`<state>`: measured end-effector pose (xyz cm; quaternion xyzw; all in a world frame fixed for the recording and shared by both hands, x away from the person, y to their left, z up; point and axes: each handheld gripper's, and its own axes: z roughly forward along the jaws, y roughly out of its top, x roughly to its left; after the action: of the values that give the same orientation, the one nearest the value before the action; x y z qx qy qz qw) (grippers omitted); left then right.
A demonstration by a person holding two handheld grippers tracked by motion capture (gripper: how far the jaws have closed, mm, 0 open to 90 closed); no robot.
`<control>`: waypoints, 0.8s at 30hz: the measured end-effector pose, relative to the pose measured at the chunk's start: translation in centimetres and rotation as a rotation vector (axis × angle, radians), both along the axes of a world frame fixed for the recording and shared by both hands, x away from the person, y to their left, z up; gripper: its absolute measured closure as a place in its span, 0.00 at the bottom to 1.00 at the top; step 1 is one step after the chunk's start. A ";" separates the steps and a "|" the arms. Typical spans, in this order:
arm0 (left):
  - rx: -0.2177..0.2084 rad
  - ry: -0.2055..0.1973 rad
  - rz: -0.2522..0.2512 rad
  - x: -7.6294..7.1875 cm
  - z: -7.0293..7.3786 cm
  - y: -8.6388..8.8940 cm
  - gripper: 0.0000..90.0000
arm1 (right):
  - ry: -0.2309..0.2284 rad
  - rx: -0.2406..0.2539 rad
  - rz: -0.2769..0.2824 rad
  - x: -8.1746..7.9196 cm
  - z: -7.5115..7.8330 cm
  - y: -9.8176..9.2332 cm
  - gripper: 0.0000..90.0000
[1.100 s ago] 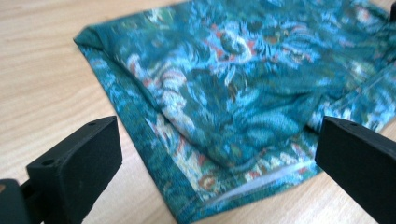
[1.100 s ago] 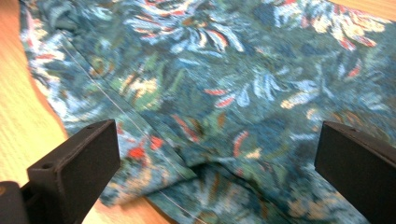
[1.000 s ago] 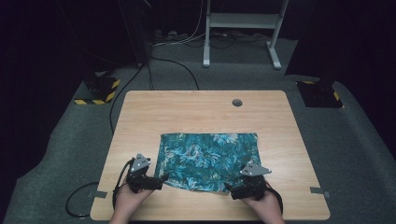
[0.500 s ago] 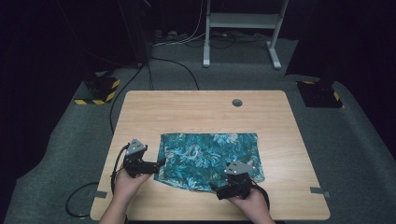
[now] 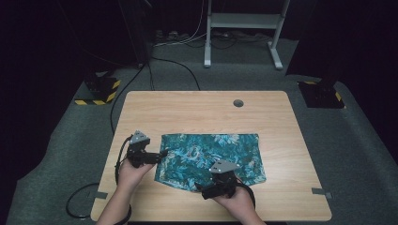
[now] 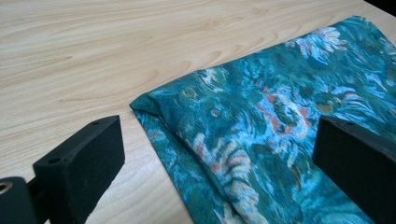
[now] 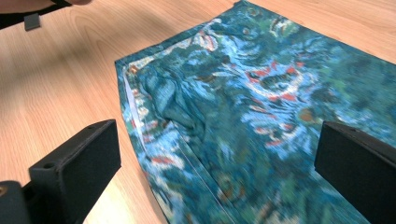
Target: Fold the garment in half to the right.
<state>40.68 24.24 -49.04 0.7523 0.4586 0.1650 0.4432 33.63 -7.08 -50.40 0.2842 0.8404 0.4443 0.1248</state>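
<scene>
Item one: a folded teal floral-print garment, lying flat on the light wooden table, in the lower middle of the high view. We see its left edge just right of the left gripper and its lower edge meeting the right gripper.

Item two: the left gripper, held in the person's left hand at the lower left of the high view. In the left gripper view we record its two black jaws spread wide at the bottom corners, one over bare wood, the other over the cloth; the garment's folded corner lies between them in the middle of the frame, not pinched.

Item three: the right gripper, held in the right hand at the lower middle of the high view. In the right gripper view we record its jaws likewise spread wide, with the garment between them; a white inner seam shows along the cloth's left edge. Nothing is clamped.

Item four: a round grommet hole in the tabletop, upper right of the garment, well apart from it.

Item five: black cables trailing off the table's lower left onto grey carpet.
</scene>
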 end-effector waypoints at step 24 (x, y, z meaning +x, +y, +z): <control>0.023 0.063 0.020 6.4 -2.1 -0.5 0.07 | 0.033 -0.044 0.069 1.3 -0.9 7.0 0.04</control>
<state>47.09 23.69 -51.15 0.7577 0.4779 0.1509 0.4180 34.91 -0.04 -51.34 0.2593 0.8611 0.4252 0.1018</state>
